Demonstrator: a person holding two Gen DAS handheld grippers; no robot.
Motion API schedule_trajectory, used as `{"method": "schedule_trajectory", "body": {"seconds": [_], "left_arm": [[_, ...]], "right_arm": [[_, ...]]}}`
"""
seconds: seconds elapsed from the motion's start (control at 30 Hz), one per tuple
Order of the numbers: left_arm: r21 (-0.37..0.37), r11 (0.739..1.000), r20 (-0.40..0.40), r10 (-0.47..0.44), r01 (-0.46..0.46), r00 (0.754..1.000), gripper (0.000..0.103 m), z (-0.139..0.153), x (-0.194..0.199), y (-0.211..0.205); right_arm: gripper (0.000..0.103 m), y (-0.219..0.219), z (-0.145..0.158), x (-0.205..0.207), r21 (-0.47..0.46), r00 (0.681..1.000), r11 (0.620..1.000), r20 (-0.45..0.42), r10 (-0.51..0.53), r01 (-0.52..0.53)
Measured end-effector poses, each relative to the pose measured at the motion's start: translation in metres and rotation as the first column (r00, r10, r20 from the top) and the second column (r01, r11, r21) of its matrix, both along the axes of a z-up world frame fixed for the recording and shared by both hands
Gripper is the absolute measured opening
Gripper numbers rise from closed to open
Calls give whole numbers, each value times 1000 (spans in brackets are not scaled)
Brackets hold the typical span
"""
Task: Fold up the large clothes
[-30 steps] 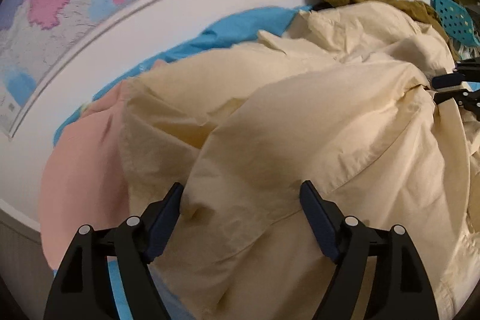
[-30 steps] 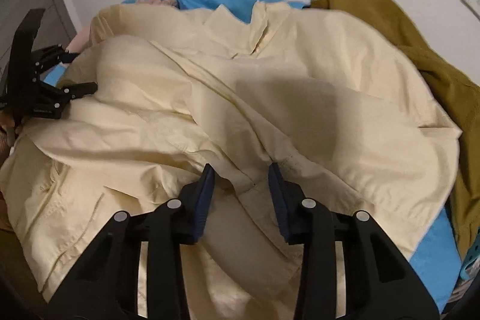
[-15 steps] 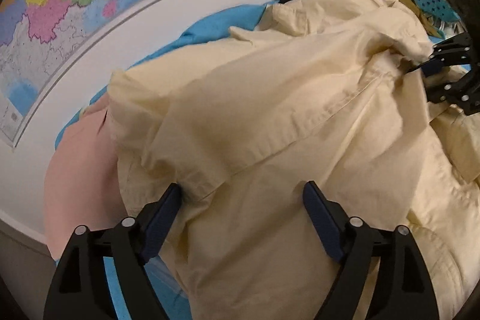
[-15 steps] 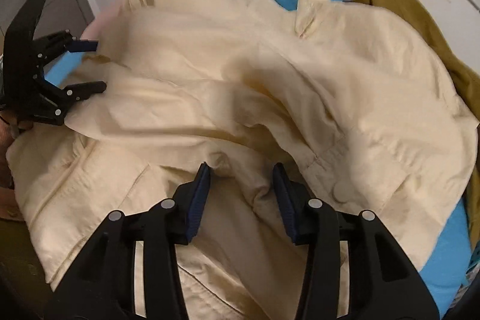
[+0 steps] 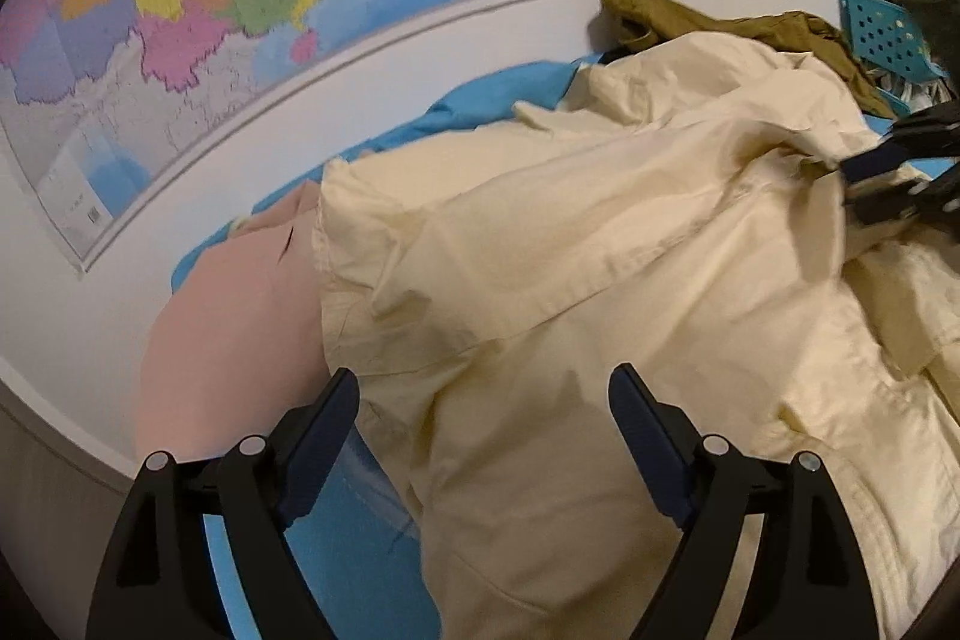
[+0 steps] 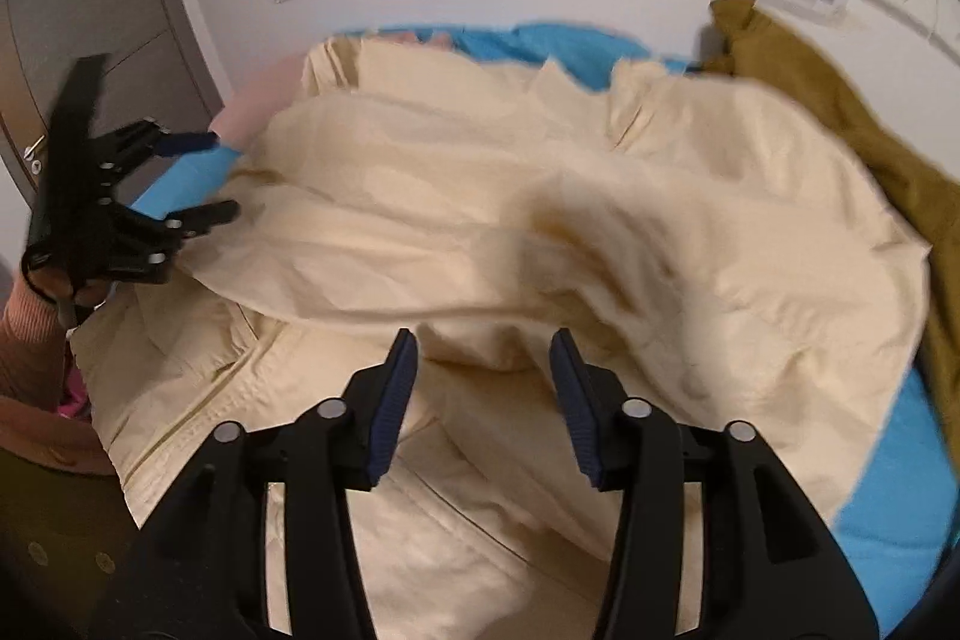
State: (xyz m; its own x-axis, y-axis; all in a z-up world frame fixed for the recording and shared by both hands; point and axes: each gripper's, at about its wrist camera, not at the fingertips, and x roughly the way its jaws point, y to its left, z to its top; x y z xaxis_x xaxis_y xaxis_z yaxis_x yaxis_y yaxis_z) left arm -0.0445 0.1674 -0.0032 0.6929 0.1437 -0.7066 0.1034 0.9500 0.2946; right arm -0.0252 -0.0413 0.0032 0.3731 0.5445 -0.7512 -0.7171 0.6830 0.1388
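A large cream shirt is spread rumpled over a blue sheet. Both the left gripper and the right gripper are held wide apart above it, with nothing gripped. The cloth is judged soft, light and limp; a seam or hem edge is best pinched.

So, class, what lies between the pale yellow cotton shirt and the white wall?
Left wrist view: crumpled bright blue fabric between shirt and wall.

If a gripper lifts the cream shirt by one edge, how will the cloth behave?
The cream shirt will probably hang limp, since it already lies in soft folds and creases. It looks thin and light. Its bulk may drag over the blue sheet and lose its shape.
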Motion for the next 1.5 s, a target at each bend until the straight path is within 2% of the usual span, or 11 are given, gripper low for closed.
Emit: {"method": "schedule_trajectory", "body": {"seconds": [0.23,0.33,0.47,0.67,0.8,0.97,1.03,1.17,1.37,1.43,1.5], "left_arm": [[10,1000,10,-8,8,1000,83,2,-18,-15],[-12,1000,19,10,-10,1000,83,7,-25,-9],[-141,990,45,39,-33,998,86,23,-46,17],[-396,913,-24,97,-99,995,90,18,-80,76],[-544,827,-124,84,-139,989,90,-8,-100,101],[-602,787,-207,9,-134,978,91,-33,-113,93],[-647,750,-235,-26,-136,972,93,-41,-118,90],[-690,718,-222,-99,-84,970,96,-43,-123,73],[-707,707,-212,-185,-20,960,96,-45,-123,45],[-732,681,-213,-190,-28,958,96,-46,-118,44],[-737,675,-211,-181,-35,960,94,-47,-115,42]], "right_arm": [[54,-4,0,-11,-13,1000,1000,-4,-23,22],[59,-27,17,-24,64,999,997,3,-48,47],[71,-82,35,-47,211,991,969,-19,-129,130],[85,-166,21,-74,326,948,891,-144,-283,316],[89,-202,-6,-87,368,908,837,-270,-320,404],[91,-202,-31,-99,348,894,844,-339,-293,408],[92,-196,-36,-102,337,895,852,-344,-284,400],[96,-190,-41,-110,355,908,857,-328,-260,374],[96,-171,-43,-118,402,936,873,-321,-148,275],[90,-167,-43,-119,426,937,866,-327,-122,261],[69,-165,-47,-116,464,929,848,-359,-86,258]]}}
